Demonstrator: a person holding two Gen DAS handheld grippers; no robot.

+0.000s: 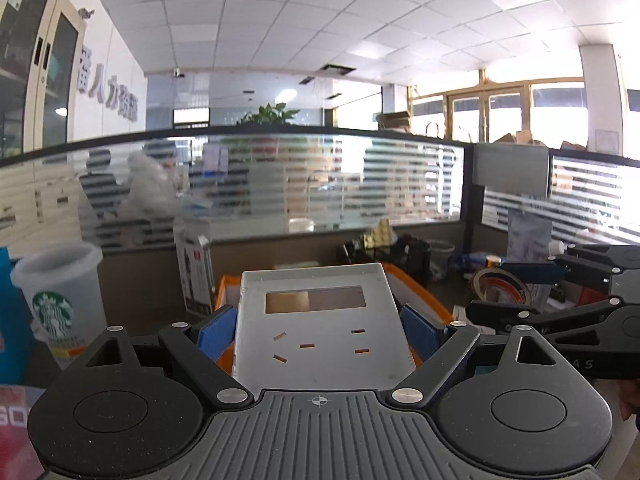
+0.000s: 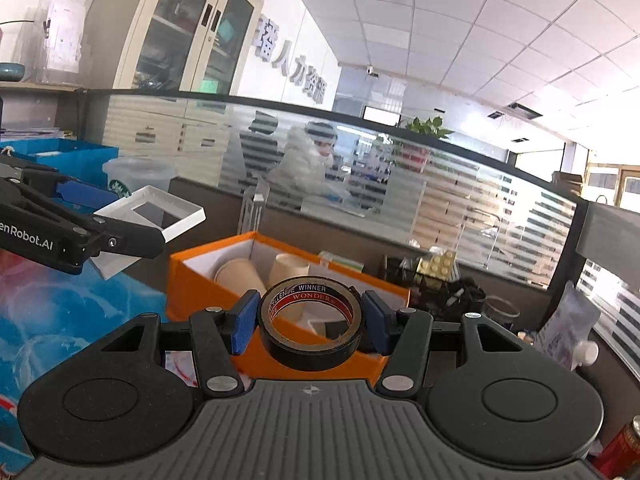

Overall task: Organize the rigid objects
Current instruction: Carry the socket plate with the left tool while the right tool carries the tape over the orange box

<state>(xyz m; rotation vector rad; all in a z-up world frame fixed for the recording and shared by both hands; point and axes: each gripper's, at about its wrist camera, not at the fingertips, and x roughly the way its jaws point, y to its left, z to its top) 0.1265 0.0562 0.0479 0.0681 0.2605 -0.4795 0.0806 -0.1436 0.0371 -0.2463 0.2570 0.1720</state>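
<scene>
My left gripper (image 1: 320,330) is shut on a white plastic housing (image 1: 320,320) with a rectangular window, held in the air above the orange box (image 1: 420,292). The housing also shows in the right wrist view (image 2: 154,216), held by the left gripper (image 2: 132,240). My right gripper (image 2: 310,320) is shut on a roll of black tape (image 2: 312,340) and holds it over the near wall of the orange box (image 2: 212,280), which holds paper cups (image 2: 240,276). The right gripper with the tape roll (image 1: 500,292) shows at the right of the left wrist view.
A Starbucks cup (image 1: 60,296) stands left of the orange box, in front of a blue bin (image 2: 72,156). A striped glass partition (image 1: 320,184) runs behind the desk. Black organisers and clutter (image 2: 440,288) sit at the right. A red can (image 2: 624,448) stands at the lower right.
</scene>
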